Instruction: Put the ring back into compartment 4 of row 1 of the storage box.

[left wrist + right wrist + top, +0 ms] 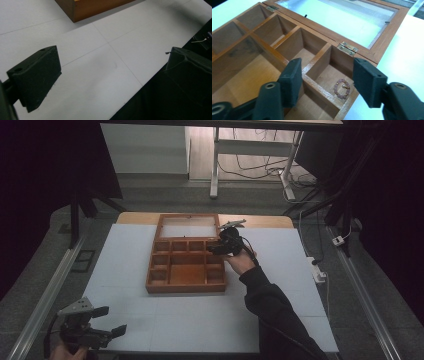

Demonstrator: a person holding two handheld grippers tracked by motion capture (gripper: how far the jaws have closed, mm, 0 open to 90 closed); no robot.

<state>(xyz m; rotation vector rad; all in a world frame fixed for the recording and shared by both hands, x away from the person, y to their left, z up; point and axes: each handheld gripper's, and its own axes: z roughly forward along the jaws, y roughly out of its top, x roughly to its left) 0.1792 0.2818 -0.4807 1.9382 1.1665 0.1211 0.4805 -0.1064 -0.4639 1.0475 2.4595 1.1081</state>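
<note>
Wooden box (185,265) sits open near the middle of the white worktop (130,270), its glass-paned lid (188,226) folded flat behind it on brass hinges (347,48). No brand, label or writing can be read anywhere on it. Inside, thin partitions split it into several small cells around one large central bay. In the right gripper view, a small bracelet of pinkish beads (341,88) lies on the floor of the corner cell just beside a hinge.

White panels with faint seams cover the worktop. Beyond its far edge lie a grey floor, the legs of another table and loose cables; metal rails run along both sides.

Reaching in from the lower right, a dark-sleeved arm holds the right tool (223,245) at the box's far right corner, with the hand (241,261) behind it. Its jaws stand wide apart, one over the partition, the other over the box's outer edge, and grip nothing. At the near left corner of the worktop, the left tool (111,321) points right, well apart from the box, jaws spread wide and empty.
</note>
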